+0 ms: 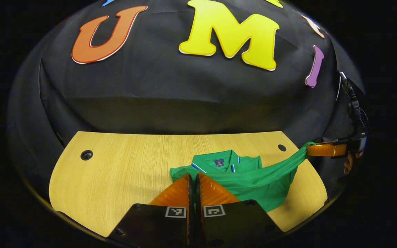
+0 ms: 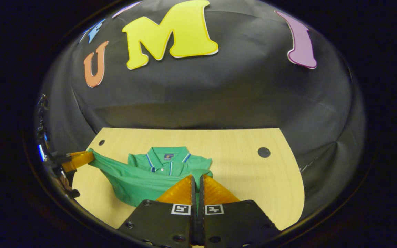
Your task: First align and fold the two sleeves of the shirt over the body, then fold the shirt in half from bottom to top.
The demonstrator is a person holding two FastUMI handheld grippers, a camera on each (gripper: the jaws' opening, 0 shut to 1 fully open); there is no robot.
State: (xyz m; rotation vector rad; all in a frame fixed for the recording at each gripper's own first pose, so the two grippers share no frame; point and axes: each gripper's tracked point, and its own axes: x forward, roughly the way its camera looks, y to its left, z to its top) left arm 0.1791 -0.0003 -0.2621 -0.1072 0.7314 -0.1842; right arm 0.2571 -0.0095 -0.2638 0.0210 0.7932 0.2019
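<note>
Pointing collar (image 1: 226,162) toward wall, shirt (image 1: 253,182)

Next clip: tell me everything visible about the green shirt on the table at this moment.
The green polo shirt looks like soft knit fabric, with a collar edged in blue and white stripes and a small dark label inside the neck. It lies collar toward the wall on the pale wooden table, partly lifted. The left gripper and the right gripper each pinch its fabric between closed fingers, stretching a taut band of cloth between them above the body.
</note>
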